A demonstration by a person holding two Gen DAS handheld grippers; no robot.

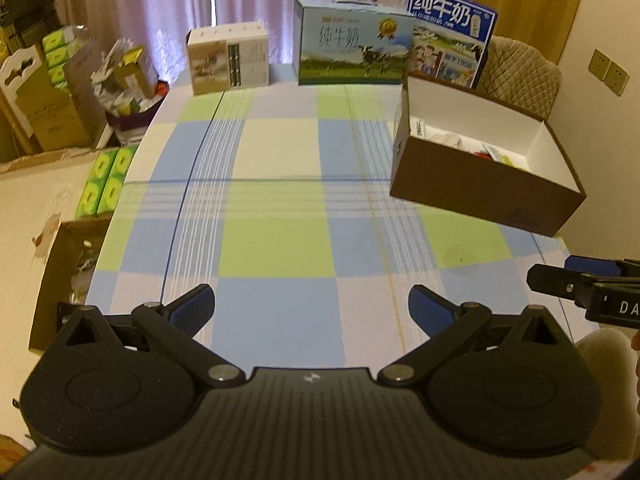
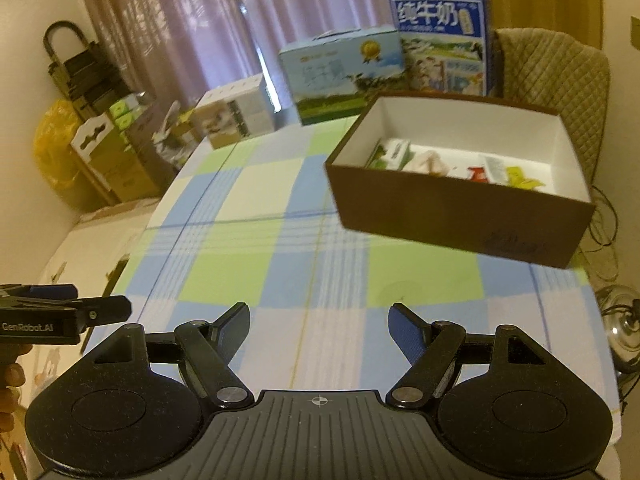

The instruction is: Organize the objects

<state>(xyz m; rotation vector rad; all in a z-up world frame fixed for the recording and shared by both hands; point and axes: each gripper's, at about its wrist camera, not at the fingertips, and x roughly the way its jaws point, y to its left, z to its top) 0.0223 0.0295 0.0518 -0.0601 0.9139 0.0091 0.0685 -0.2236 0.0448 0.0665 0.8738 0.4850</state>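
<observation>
Brown cardboard box [image 2: 460,204] with white lining holds small items, far right on the checked bench [image 1: 280,240]; left gripper [image 1: 311,308] and right gripper [image 2: 319,326] both wide, empty.

Matte black plastic left gripper [image 1: 311,307] with ribbed housing, silver pivot screws, blue textured finger pads [image 1: 195,307]; matching black right gripper [image 2: 319,325] bears a crosshair mark

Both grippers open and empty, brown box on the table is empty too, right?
Not quite. The brown box isn't empty: the right wrist view shows several small items lying on its white floor. The rest holds: left gripper and right gripper are open, with nothing between their fingers.
</observation>
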